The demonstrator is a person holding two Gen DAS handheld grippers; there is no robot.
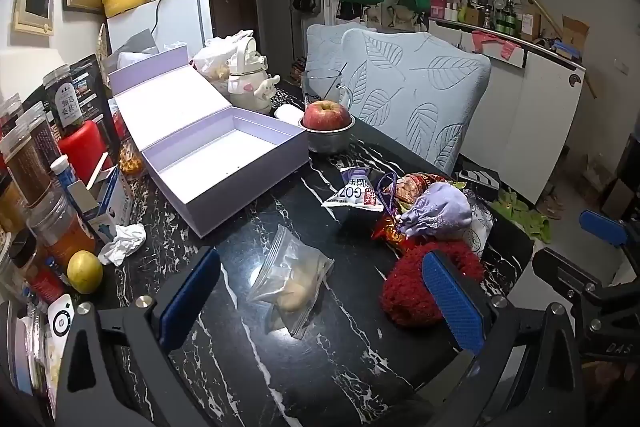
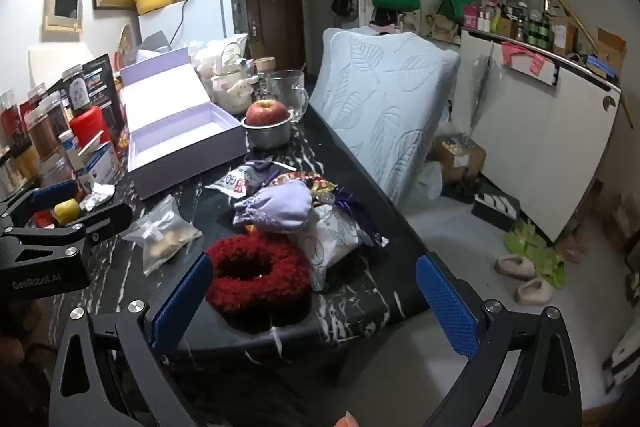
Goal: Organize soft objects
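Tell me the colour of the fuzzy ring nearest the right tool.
Dark red fuzzy ring; the right wrist view shows it best.

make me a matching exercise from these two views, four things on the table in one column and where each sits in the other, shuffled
Things:
1. apple
2. red knitted ring
3. zip bag
4. lavender box

Places:
A. open and empty, lid tipped back, beside the metal bowl
B. flat on the dark marble table ahead of the open left gripper
C. in the metal bowl
D. nearest the open right gripper, in front of the purple drawstring pouch

Pairs: 1-C, 2-D, 3-B, 4-A
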